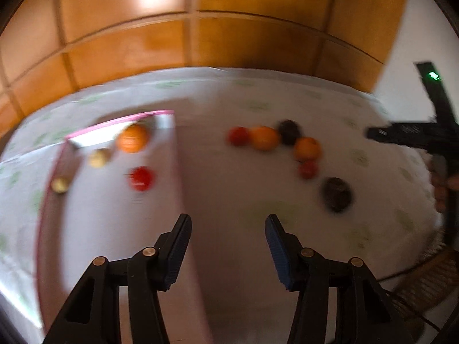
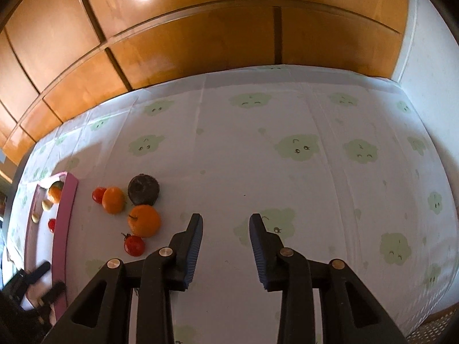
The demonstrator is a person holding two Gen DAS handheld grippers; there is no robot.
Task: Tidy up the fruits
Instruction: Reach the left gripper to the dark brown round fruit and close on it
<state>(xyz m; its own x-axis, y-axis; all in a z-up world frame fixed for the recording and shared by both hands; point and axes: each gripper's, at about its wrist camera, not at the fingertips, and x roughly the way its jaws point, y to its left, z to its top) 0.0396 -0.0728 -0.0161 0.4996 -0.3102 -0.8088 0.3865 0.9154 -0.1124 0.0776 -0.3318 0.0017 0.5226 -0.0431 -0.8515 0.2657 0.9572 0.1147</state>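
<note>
Lying loose, glossy oranges, red tomatoes, dark avocado

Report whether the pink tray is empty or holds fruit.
Holds fruit. The tray contains an orange, a red fruit and two small yellowish ones; more fruit lies outside on the table.

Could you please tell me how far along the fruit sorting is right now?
Partly done: the pink-rimmed tray already holds an orange, a red fruit and two small yellowish ones. Nothing is in hand; the left hand-held gripper and right hand-held gripper are both open and empty. Six fruits still lie on the cloud-print tablecloth, including the dark round fruit.
</note>
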